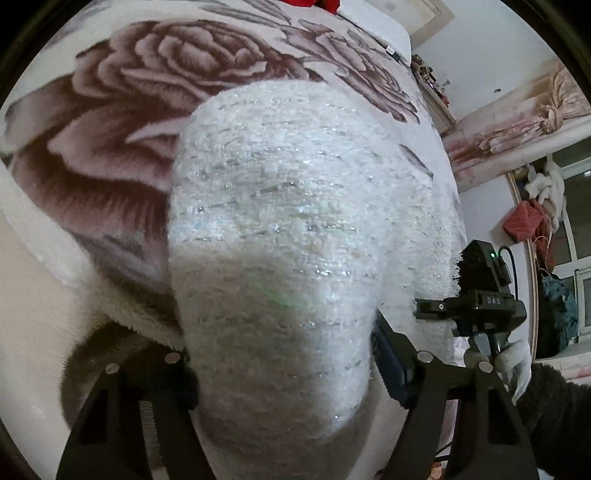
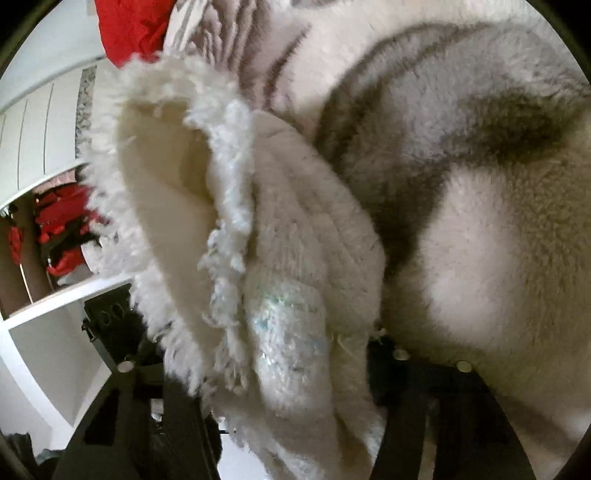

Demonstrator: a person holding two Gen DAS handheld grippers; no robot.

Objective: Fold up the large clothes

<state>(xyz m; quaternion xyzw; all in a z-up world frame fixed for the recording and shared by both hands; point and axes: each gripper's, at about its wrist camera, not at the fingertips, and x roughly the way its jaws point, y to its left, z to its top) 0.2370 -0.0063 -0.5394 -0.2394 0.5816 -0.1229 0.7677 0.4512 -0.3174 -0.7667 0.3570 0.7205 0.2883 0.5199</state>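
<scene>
A fluffy white knit garment point(image 1: 291, 206) with silver threads lies over the floral blanket and fills the left wrist view. My left gripper point(image 1: 280, 369) is shut on the garment's near edge; cloth bulges between its black fingers point(image 1: 424, 373). In the right wrist view the same white garment point(image 2: 295, 236) shows a fringed edge and cream lining. My right gripper point(image 2: 266, 354) is shut on that bunched edge, just above the blanket. The right gripper also shows in the left wrist view point(image 1: 476, 302), at the garment's right side. Both pairs of fingertips are hidden by cloth.
A plush blanket with large brown roses point(image 1: 147, 92) covers the bed; it shows grey and white in the right wrist view point(image 2: 480, 147). Red cloth point(image 2: 129, 26) lies at the far end. White cabinets point(image 2: 40, 122) stand to the left, a mirror and window point(image 1: 554, 240) to the right.
</scene>
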